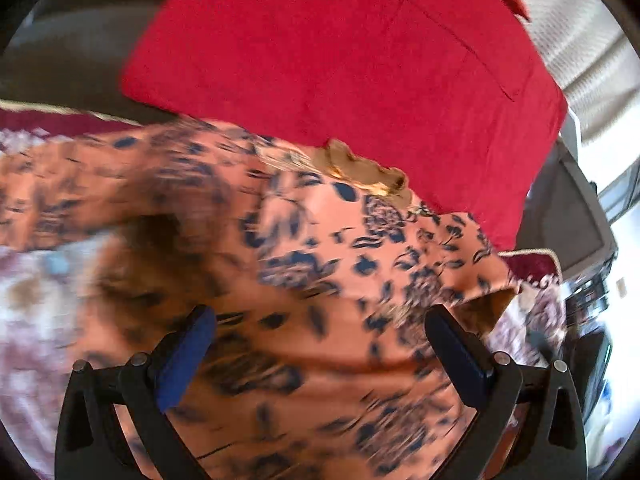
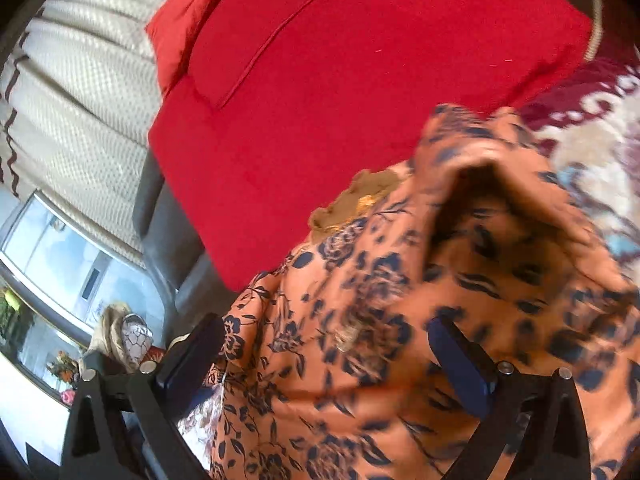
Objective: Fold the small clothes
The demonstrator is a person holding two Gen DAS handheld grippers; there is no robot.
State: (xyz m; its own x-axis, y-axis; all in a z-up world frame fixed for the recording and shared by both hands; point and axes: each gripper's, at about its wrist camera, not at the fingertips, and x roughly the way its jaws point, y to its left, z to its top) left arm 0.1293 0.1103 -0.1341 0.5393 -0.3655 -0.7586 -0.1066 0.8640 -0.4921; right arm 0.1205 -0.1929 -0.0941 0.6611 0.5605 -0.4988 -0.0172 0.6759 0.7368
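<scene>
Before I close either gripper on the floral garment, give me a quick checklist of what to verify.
1. Left gripper jaws open: ok.
2. Right gripper jaws open: ok.
3. Orange floral garment lies between both pairs of fingers: ok, though whether the pads touch the cloth cannot be told.
4. Garment lying flat: not ok; a raised fold stands up in the right wrist view.
5. Garment apart from the red cloth: not ok; its collar edge overlaps the red.
6. Sharp view for aiming: not ok; both pictures are motion-blurred.
</scene>
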